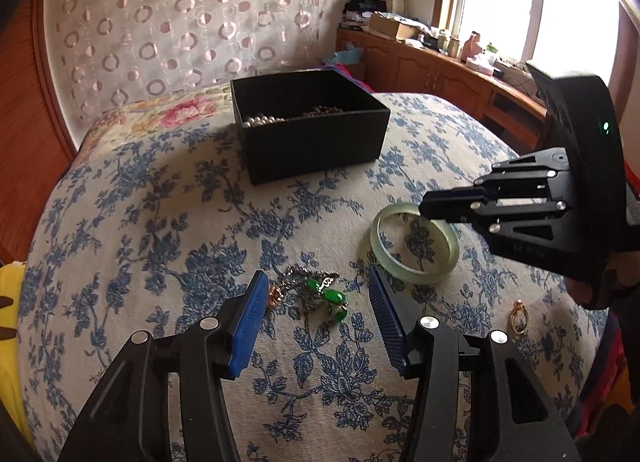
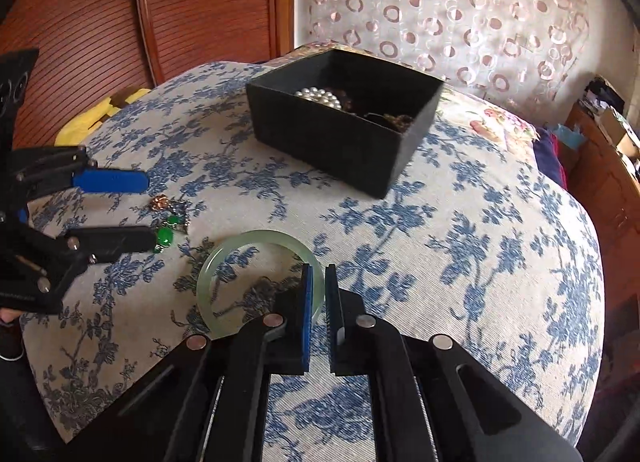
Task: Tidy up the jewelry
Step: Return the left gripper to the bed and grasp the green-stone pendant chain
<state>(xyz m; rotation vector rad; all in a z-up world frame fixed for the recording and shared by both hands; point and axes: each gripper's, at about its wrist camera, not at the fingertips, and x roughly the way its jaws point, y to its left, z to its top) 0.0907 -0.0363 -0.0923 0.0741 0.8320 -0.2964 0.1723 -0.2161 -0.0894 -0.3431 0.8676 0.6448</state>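
Left wrist view: the left tool (image 1: 316, 294) hangs half wide over the bed (image 1: 160, 221), its 2 blue pads flanking the green-stone chain tangle (image 1: 316, 296) without touching it. The black box (image 1: 312, 129), already holding pearls, stands beyond the tangle. A gold ring (image 1: 519, 320) lies right of it.

Right wrist view: the right tool (image 2: 319, 286) is pinched narrow on the near rim of the jade bangle (image 2: 260, 282), which lies between the tangle and the box (image 2: 344, 133). Judged step: picking up both pieces. Next, the left pads must close on the chain, then both lift toward the box.
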